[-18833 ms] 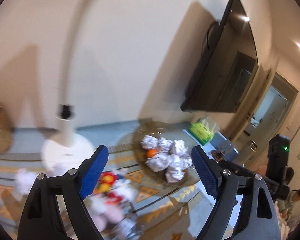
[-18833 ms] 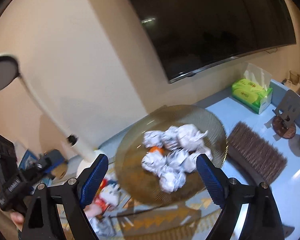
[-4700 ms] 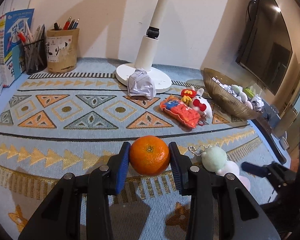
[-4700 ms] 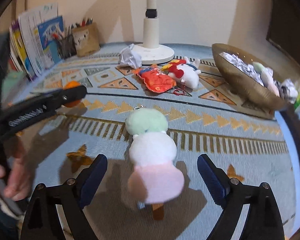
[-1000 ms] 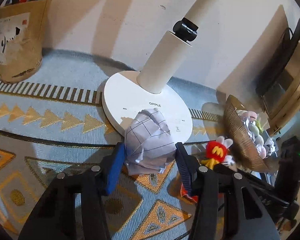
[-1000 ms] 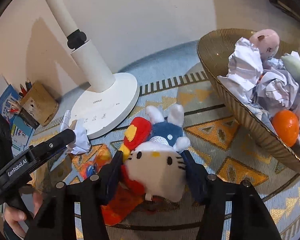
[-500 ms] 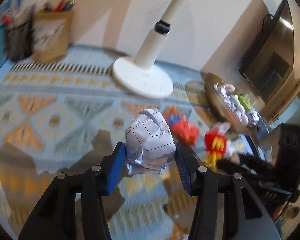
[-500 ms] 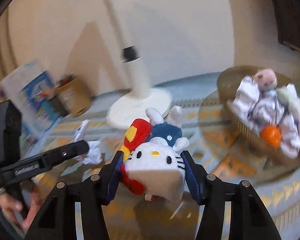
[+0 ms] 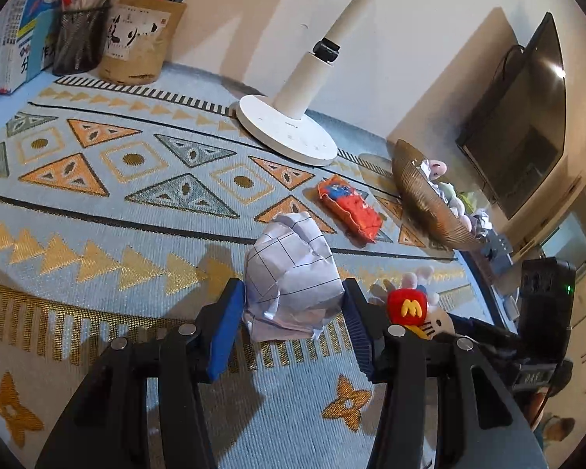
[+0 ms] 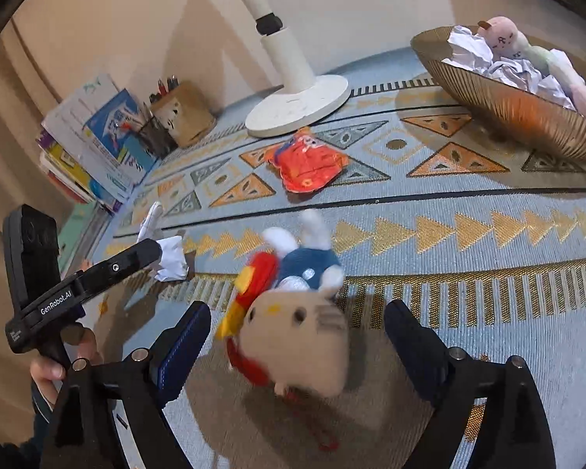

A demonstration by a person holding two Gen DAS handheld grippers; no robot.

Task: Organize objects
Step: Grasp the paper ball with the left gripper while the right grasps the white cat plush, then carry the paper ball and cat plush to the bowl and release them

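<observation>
Cat plush sits blurred between the right tool's opening jaws, pads clear of it, just above the desk; it may tumble or roll off its spot. Beside it, the left tool clamps the paper ball; a loose pinch could drop it short of the far bowl.

Two close down-tilted wrist views, perhaps overlapping

"GenRobot.AI" on left hand-held gripper, yellow "M" on plush toy
</observation>
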